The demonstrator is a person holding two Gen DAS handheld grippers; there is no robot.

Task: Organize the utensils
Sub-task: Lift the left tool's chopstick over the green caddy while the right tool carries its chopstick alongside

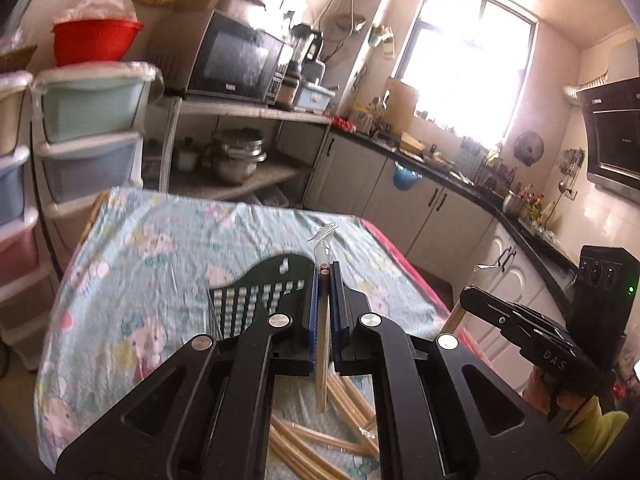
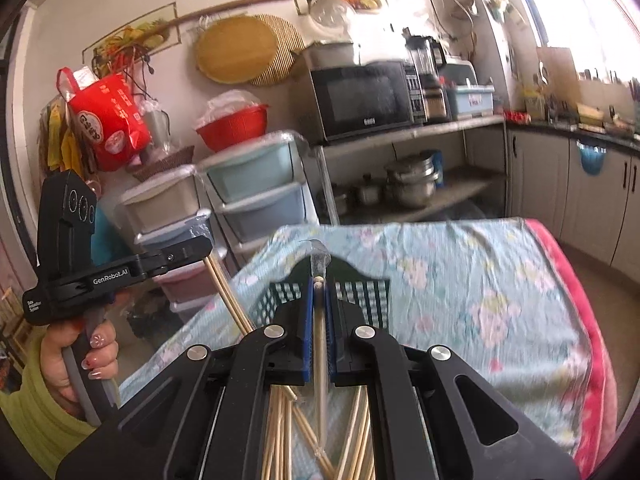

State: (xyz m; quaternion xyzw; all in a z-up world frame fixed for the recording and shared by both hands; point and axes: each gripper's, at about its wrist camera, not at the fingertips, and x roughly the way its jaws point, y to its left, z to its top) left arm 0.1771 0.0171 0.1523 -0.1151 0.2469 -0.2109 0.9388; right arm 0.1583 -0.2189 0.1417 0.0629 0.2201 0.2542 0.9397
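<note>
In the left wrist view my left gripper (image 1: pixel 326 271) is shut on a plastic-wrapped pair of wooden chopsticks (image 1: pixel 322 332), held upright above the table. A black mesh basket (image 1: pixel 256 292) stands just beyond it on the left. Several loose chopsticks (image 1: pixel 308 446) lie on the cloth below. My right gripper (image 2: pixel 319 282) is shut on another wrapped pair of chopsticks (image 2: pixel 320 344), with the basket (image 2: pixel 360 294) right behind it and the chopstick pile (image 2: pixel 280 432) underneath. Each gripper shows in the other's view: the right gripper (image 1: pixel 467 295) and the left gripper (image 2: pixel 205 246), each with its sticks hanging down.
The table carries a floral cloth (image 1: pixel 160 240) with a pink edge (image 2: pixel 576 320). Plastic drawer towers (image 1: pixel 88 128) stand to its left. Behind are a shelf with a microwave (image 1: pixel 236 60) and pots (image 1: pixel 236 156), and a cluttered counter (image 1: pixel 440 164) under the window.
</note>
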